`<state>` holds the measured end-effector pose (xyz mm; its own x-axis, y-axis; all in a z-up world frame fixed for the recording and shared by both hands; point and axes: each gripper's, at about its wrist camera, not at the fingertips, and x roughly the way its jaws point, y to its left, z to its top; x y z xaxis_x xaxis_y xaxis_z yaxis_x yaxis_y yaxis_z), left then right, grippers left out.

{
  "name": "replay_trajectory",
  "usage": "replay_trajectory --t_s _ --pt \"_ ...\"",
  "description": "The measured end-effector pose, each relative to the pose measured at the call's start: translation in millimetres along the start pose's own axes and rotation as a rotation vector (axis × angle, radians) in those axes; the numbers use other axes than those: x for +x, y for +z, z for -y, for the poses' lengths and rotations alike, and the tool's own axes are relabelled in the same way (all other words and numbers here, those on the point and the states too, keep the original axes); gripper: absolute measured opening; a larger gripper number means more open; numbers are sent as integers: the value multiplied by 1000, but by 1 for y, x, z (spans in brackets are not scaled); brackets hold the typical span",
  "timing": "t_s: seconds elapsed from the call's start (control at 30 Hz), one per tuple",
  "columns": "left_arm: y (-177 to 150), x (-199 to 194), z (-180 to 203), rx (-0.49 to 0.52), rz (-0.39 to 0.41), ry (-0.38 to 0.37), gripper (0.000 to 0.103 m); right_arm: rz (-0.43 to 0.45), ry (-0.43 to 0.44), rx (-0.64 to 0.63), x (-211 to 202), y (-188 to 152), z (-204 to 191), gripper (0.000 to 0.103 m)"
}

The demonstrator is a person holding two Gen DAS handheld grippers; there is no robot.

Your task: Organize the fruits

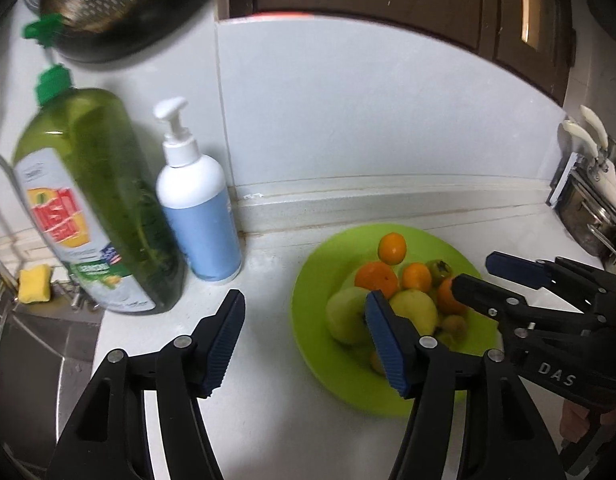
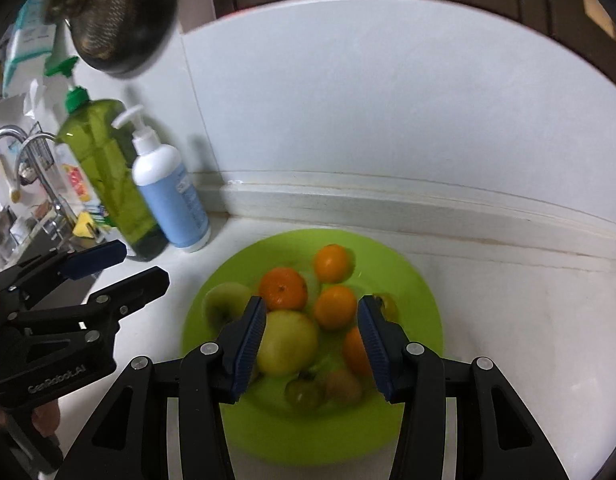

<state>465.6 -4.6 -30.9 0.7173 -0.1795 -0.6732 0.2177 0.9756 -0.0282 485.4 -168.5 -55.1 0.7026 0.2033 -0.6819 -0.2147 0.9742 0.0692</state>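
White bench (image 2: 508, 320) beneath pale wall tiles carries a green plate (image 2: 420, 280) heaped with fruit. The right tongs (image 2: 312, 340) hang parted and empty just above it, a yellow-green apple (image 2: 286, 340) at their seven o'clock. The left tongs (image 1: 304, 340), also parted and empty, sit off the plate's nine o'clock edge, so the right is nearer.

Left gripper (image 1: 304, 344) and right gripper (image 2: 312, 344) both gape empty, seemingly angled downward, side by side.
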Motion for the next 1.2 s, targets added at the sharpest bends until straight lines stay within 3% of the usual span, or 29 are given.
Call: replay_trajectory --t_s 0.17,0.63,1.2 --pt "-14 -41 3 4 47 11 70 50 -30 19 -42 -13 -15 49" --pt "-68 -155 3 74 179 26 100 206 -164 86 -159 -74 -54 78" --pt "-152 -263 40 -1 257 72 103 259 -208 47 -273 -159 -77 88"
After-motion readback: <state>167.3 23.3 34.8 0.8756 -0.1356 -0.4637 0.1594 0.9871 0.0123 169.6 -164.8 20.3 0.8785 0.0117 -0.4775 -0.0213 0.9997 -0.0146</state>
